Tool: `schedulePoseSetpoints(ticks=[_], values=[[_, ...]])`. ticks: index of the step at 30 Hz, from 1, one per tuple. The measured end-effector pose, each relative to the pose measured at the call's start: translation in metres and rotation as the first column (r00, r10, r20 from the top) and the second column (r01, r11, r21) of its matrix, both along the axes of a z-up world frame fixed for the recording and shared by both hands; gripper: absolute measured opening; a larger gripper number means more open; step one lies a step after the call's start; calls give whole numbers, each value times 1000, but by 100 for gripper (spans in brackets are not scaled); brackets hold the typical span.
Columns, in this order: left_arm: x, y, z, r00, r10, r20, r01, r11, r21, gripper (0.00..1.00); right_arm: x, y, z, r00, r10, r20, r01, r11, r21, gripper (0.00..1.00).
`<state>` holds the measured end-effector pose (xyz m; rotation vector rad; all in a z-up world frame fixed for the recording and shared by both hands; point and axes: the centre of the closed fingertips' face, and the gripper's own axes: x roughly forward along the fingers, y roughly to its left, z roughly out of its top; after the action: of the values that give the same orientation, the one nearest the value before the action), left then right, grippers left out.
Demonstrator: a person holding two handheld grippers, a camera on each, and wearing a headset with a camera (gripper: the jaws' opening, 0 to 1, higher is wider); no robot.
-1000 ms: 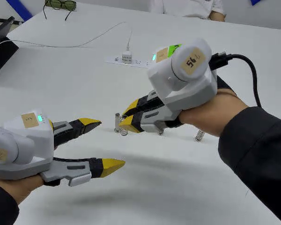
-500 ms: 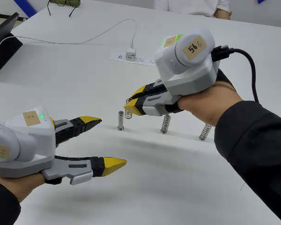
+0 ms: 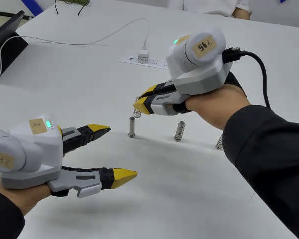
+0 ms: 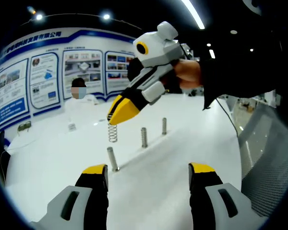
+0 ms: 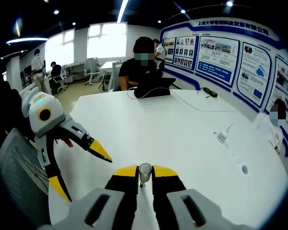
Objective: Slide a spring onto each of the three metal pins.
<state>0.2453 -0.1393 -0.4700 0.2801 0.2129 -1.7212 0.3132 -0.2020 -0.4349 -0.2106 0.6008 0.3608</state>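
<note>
- The right gripper (image 3: 139,104) has its jaws clamped on the top coils of a spring (image 3: 137,113); the spring hangs below the yellow tips, just above and slightly right of the bare pin (image 3: 132,127), and is not yet threaded on it.
- The left gripper (image 3: 112,152) has its jaws spread with nothing between them; it hovers at the near left over the white table (image 3: 65,89), well apart from the pins.
- The row of pins runs left to right: the bare pin; the middle pin (image 3: 180,130), already wearing a spring; the right pin (image 3: 220,142), half hidden by the sleeve (image 3: 259,149) and apparently sprung too; judged two of three done.
- Step in hand, as a judgement: bring the coil's open lower end squarely over the bare pin's tip; keep the spring upright so its axis matches the pin's; lower gently until several coils surround the shaft; release only then, since a tilted spring is likely to catch on the tip or bounce away.
- The idle left gripper could steady the pin if it wobbles.
- Writing: a handwritten sticker (image 3: 206,46) on the right gripper reads "95", or "56" if turned round; a second sticker (image 3: 38,125) on the left gripper is illegible; the wall boards (image 4: 43,79) carry Chinese headings too small to read with confidence; the power strip (image 3: 143,59) at the far side shows no legible marking.
</note>
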Motion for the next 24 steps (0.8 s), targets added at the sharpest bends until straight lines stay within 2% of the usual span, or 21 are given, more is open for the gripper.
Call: schedulePoseSetpoints(ticks=[17,24], values=[[3,3,-5,1000,7,-6,-7,1000,9,69,3,9,-14,999,12,-36,-12,1000,5,12],[3,2,-7,1000,5,-10,-5,1000,12,69,6,7,-26,998,13,-59,-13,1000,7,12]])
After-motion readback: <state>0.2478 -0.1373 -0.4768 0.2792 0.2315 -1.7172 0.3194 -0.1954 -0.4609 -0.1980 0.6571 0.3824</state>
